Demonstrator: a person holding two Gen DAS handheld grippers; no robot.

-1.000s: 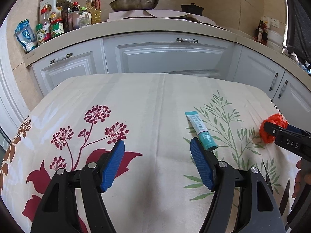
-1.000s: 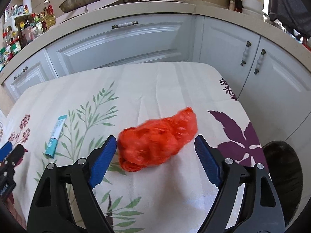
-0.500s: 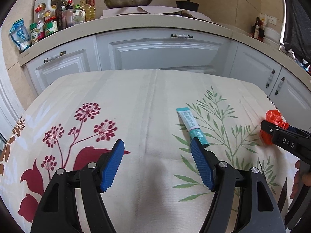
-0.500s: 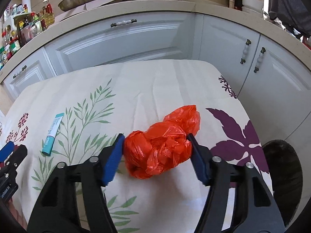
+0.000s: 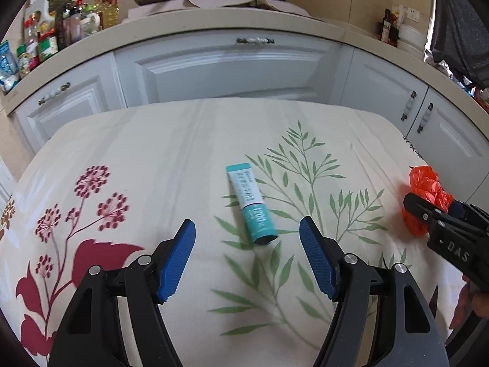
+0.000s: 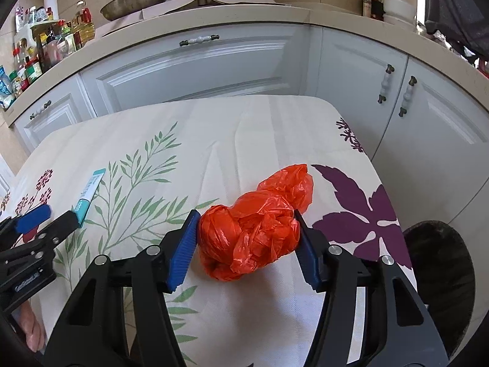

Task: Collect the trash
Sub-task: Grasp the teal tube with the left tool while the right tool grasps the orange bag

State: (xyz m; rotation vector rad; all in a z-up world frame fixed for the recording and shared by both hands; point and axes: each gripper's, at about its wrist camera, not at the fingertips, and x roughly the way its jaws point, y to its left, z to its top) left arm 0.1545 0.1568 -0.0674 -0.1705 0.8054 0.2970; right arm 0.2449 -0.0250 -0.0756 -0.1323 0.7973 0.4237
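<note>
Closing on trash: the right gripper (image 6: 244, 238) is seen with its jaws closing, both blue pads pressed into a crumpled orange plastic bag (image 6: 256, 229) on the floral tablecloth (image 6: 244, 128).
Bag position: the bag is held low over the cloth's right half, near a purple leaf print; whether it is lifted clear cannot be told.
Bag axis: the long side is set roughly across the pads, with a loose tail left beyond the right pad toward the far right.
Second item: a teal and white tube (image 5: 251, 203) is laid flat at the cloth's middle, untouched.
Left gripper (image 5: 247, 238): its jaws are closing slightly but stand apart, with nothing between the pads; the tube lies just ahead, its dark cap end nearest the gap.
Key relation: the tube's long axis is run away from the gripper and slanted a little leftward, so it could be straddled by a short forward advance, judging by the lineup; the left hand is the nearer one.
Writing: "DAS" is read in white on the right gripper's body (image 5: 455, 250); print on the tube is too blurred to be read.
Bin: a dark round container (image 6: 440, 272) is glimpsed below the table's right edge, likely the destination.
</note>
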